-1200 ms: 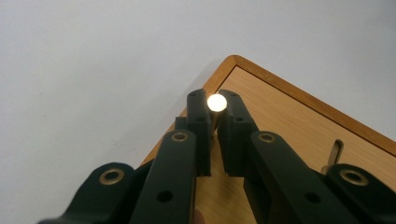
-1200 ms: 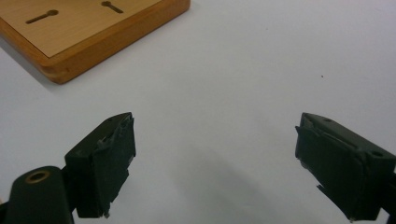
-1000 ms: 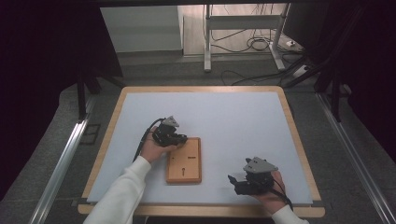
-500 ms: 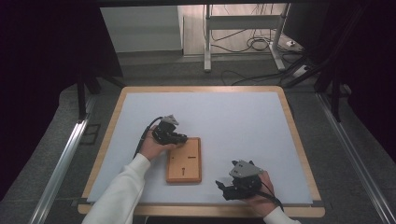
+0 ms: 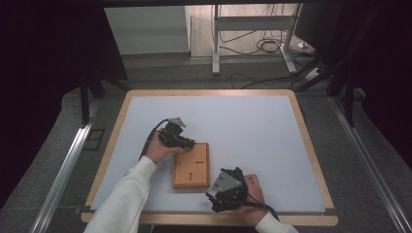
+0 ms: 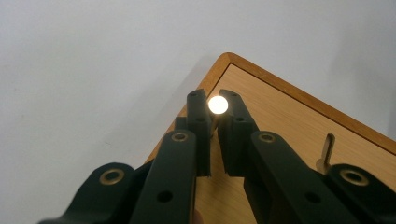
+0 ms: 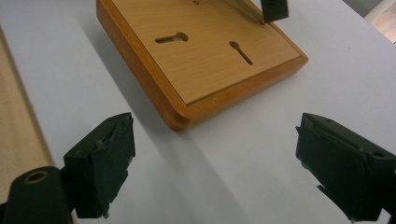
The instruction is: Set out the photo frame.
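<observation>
Above the wooden board [image 6: 299, 135], I keep my left gripper [image 6: 214, 108] closed tight on the metal pin [image 6: 218, 104], while the right gripper [image 7: 215, 168] waits wide open, empty.

A wood-edged table with a pale blue-grey top [image 5: 233, 116] stood on grey carpeted floor [image 5: 43, 160], black cables [image 5: 265, 46] lying beyond a white metal stand [image 5: 216, 43].

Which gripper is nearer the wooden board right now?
Left. The left gripper is over the wooden board's far corner; the right gripper sits just off its near corner.
</observation>
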{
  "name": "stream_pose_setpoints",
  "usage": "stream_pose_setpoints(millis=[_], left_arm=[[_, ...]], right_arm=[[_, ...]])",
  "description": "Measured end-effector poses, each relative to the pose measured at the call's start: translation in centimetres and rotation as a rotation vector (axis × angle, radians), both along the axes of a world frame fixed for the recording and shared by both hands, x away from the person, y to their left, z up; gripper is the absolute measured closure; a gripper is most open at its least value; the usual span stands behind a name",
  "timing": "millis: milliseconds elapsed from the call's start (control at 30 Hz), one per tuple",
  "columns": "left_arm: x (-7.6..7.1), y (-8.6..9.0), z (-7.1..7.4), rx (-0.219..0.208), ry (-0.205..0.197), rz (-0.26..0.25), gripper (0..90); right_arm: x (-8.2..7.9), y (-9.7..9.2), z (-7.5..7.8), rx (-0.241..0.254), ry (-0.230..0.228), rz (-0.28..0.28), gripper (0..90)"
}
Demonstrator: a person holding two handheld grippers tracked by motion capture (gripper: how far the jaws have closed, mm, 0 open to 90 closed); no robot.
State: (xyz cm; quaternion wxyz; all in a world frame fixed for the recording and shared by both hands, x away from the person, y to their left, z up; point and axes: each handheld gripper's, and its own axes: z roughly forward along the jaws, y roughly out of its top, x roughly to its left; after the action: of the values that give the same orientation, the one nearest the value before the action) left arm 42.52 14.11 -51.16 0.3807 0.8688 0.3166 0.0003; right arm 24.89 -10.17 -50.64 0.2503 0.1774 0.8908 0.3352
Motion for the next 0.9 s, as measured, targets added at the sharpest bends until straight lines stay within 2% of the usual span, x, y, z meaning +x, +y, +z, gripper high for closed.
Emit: stream_pose_setpoints(millis=[167,400,500,667,867,900], left_arm=[[0.3,0.1,0.0,-0.006,0.018,-0.006,83.9],[0.6,0.2,0.1,-0.007,0.038,-0.014,83.9],[0.7,0.2,0.1,-0.009,0.042,-0.014,83.8],[0.9,0.2,0.1,-0.016,0.058,-0.013,83.8],[0.9,0.3,0.1,-0.02,0.06,-0.007,83.9],[0.9,0.2,0.1,-0.016,0.056,-0.005,83.8]], right_arm=[[0.6,1.7,-0.6,-0.034,-0.031,-0.004,11.1],[1.3,2.9,-1.3,-0.072,-0.04,0.003,10.6],[1.4,3.6,-1.6,-0.095,-0.075,0.003,10.4],[1.5,4.2,-1.7,-0.105,-0.09,0.01,10.4],[1.6,5.0,-1.7,-0.122,-0.124,-0.012,10.4],[1.5,5.3,-1.8,-0.148,-0.145,-0.017,10.4]])
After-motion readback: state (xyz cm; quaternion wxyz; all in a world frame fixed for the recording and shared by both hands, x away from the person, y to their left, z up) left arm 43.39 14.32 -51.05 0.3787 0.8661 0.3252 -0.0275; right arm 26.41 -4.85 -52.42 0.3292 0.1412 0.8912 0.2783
